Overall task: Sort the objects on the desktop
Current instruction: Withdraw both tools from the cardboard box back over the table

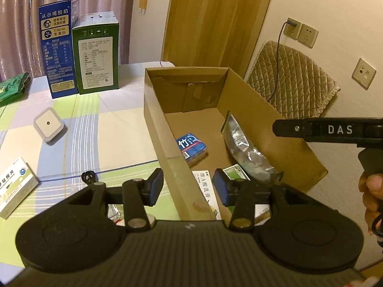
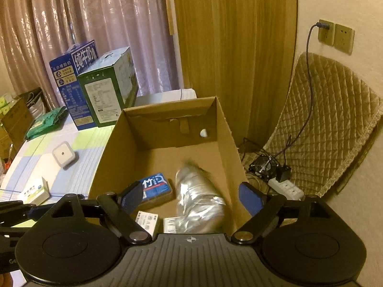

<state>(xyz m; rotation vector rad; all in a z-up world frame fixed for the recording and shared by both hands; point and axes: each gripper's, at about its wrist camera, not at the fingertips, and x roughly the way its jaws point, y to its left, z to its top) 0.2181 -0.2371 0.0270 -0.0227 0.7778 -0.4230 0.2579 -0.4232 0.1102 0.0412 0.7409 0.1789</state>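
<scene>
An open cardboard box (image 1: 158,129) (image 2: 107,148) stands at the table's right edge. Inside lie a blue tissue pack (image 1: 191,146) (image 2: 156,186), a silver foil pouch (image 1: 241,146) (image 2: 198,198), a white ointment box (image 1: 205,186) (image 2: 147,220) and a green-white card (image 1: 235,171). My left gripper (image 1: 188,187) is open and empty, straddling the box's near left wall. My right gripper (image 2: 191,197) is open and empty above the box, over the pouch, which looks blurred. It shows from the side in the left wrist view (image 1: 335,130). On the table lie a white square night light (image 1: 49,124) (image 2: 64,154) and a white-green medicine box (image 1: 14,187) (image 2: 36,191).
A blue milk carton (image 1: 58,47) (image 2: 71,76) and a green carton (image 1: 98,55) (image 2: 107,91) stand at the table's back. A green packet (image 1: 12,86) (image 2: 45,122) lies at far left. A quilted chair (image 2: 330,129), a power strip (image 2: 287,189) and a small fan (image 2: 263,165) lie right of the box.
</scene>
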